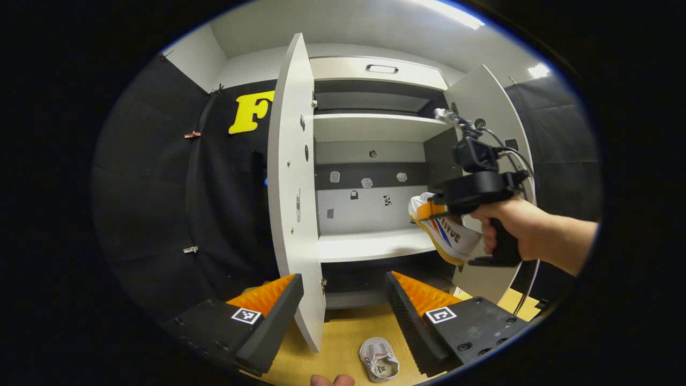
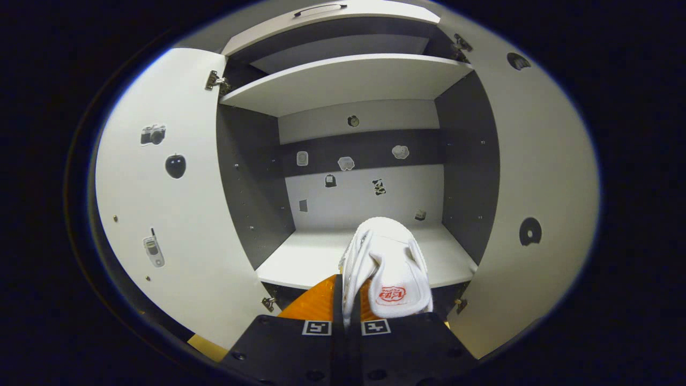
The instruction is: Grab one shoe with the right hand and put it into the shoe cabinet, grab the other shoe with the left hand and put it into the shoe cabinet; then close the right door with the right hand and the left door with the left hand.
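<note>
the right hand-held gripper (image 2: 351, 313) pinches a white canvas shoe (image 2: 388, 257) before the open grey shoe cabinet (image 2: 348, 80), while the left hand-held gripper (image 1: 343, 300) gapes empty, a second white shoe (image 1: 379, 359) at its 6 o'clock on the wooden tabletop (image 1: 343, 343).

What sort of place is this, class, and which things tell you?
Likely a staged test booth, not a home: black cloth wall, a shoe cabinet with doors open, stickers on its back panel.

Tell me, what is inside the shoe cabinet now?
The shoe cabinet has bare white shelves and small stickers on its back wall. The shoe in the right tool hides part of the lower shelf.
</note>
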